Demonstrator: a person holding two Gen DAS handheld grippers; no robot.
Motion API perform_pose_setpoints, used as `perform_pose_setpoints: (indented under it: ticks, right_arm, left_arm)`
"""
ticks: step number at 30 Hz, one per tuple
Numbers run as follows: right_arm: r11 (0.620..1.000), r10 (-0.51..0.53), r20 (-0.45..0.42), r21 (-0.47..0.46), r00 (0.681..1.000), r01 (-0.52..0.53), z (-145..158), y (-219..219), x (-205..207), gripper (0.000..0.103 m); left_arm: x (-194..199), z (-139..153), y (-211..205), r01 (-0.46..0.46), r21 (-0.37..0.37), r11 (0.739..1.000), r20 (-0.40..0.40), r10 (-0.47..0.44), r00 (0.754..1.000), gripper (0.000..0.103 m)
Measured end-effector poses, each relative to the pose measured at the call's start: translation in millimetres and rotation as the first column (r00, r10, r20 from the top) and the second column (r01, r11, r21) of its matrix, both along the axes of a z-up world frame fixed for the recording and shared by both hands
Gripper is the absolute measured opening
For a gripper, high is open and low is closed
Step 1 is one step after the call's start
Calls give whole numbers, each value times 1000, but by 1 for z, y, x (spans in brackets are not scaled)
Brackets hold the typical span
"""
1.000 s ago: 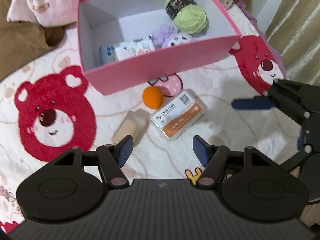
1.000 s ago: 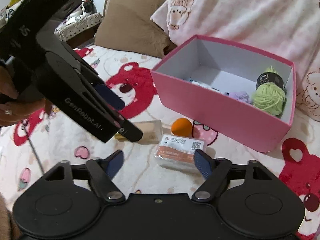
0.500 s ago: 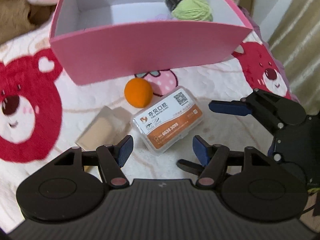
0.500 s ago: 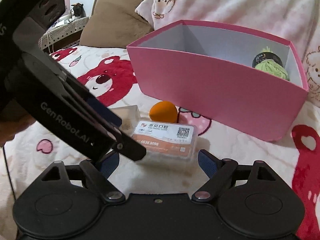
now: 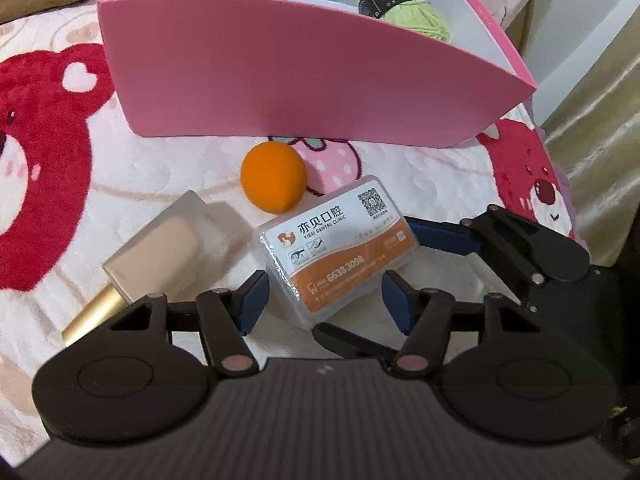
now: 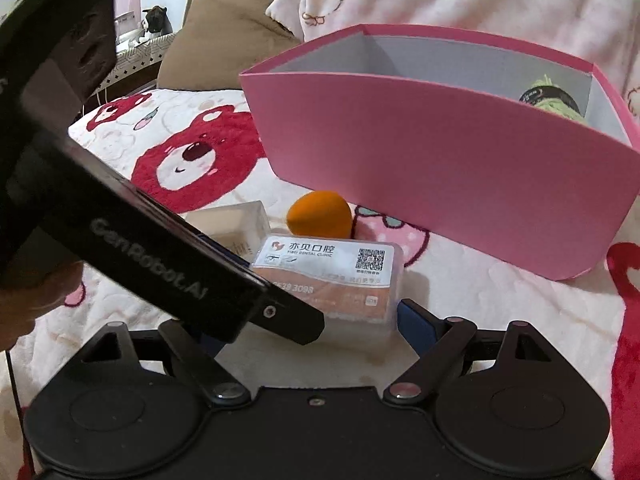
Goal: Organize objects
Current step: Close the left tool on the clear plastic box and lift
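Observation:
A clear plastic box with a white and orange dental clinic label (image 5: 340,248) lies on the bear-print blanket; it also shows in the right wrist view (image 6: 332,280). My left gripper (image 5: 324,300) is open with its fingers on either side of the box's near end. My right gripper (image 6: 308,328) is open, low at the box's other side, and shows in the left wrist view (image 5: 420,264). An orange sponge ball (image 5: 274,183) and a beige foundation bottle (image 5: 156,256) lie beside the box. The pink box (image 5: 304,76) behind holds a green yarn ball (image 5: 412,12).
The left gripper's body (image 6: 120,224) crosses the right wrist view and hides the right gripper's left finger. Brown and pink pillows (image 6: 224,40) lie behind the pink box. A curtain (image 5: 600,112) hangs at the right.
Both grippers have moved down and closer to the labelled plastic box, and now bracket it from two sides. The objects have not moved.

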State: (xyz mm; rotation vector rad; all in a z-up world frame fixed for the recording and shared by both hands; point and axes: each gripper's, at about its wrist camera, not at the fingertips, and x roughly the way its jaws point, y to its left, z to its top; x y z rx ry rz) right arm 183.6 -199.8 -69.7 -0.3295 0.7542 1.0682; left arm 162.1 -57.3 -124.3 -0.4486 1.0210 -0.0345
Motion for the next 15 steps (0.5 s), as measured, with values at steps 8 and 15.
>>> perform_pose_setpoints:
  ticks: [8,15]
  right_arm:
    - [997,-43,-57,-70,997,39,12,-17,3,95]
    - [998,-31,-41,-54,999,29,7,-16,1,96]
  left_arm:
    - [4,-2,-12,28,-94,995,2,-27,1000,60]
    - [-6,3,4,-19,-106,994,10,20,1000,58]
